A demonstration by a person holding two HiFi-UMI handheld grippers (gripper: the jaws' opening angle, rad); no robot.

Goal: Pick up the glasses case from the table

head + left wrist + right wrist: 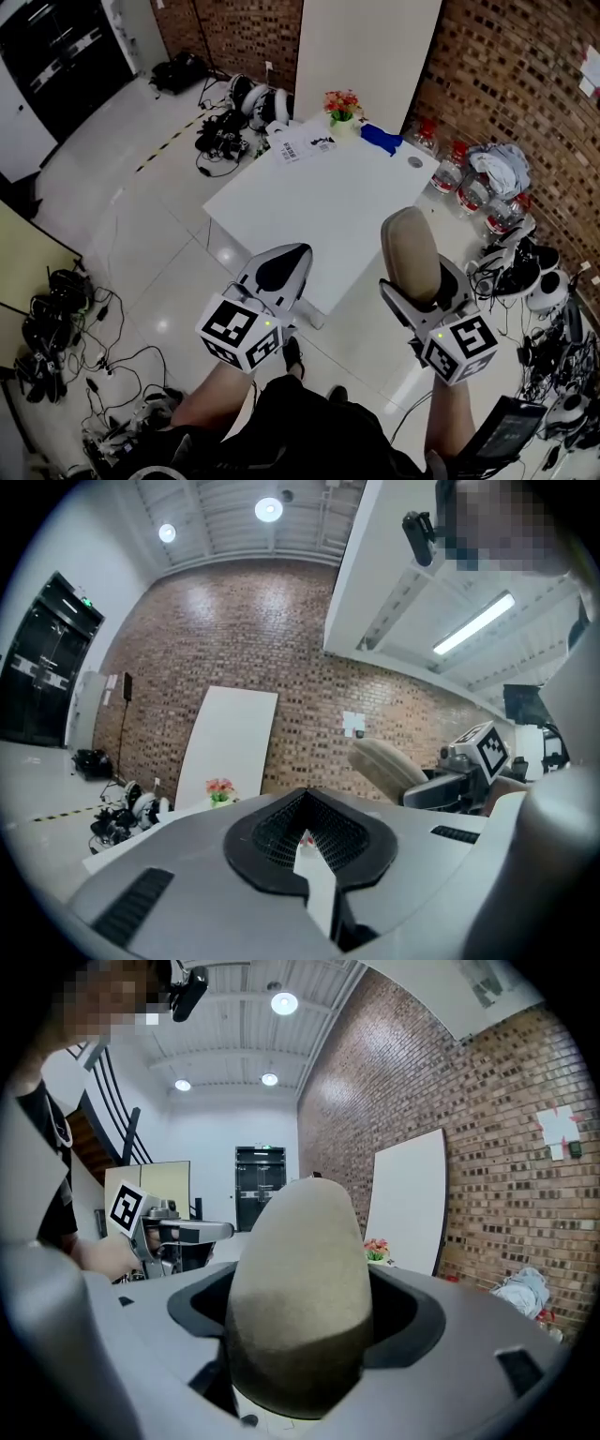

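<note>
Head view puts the left claw (284,265) on the left, raised above the near edge of the surface (337,202). The left gripper view shows its jaws drawn together with nothing between the dark pads, only a pale sliver of background in the slit. To that claw's right, near but apart, the right claw (419,298) is clamped on the glasses case (410,246), a tan, rounded, elongated shell standing nearly upright out of the jaws. The right gripper view confirms it: the glasses case (302,1279) fills the space between the jaws, its lower end seated down in them. The case is thus clear of the surface, which lies beyond and below both claws, with flowers (342,101) at its far edge. The pick-up looks essentially made, so what remains, as I judge it, is a clean hold. Because the jaws grip only the lower end and most of the case juts past the fingertips, it could pivot or slide. An even, firm squeeze, a slow wrist and a near-vertical long axis should prevent that. The curved shell probably gives little to bite on, so jerks are best avoided, with the idle left claw off to its own side.
</note>
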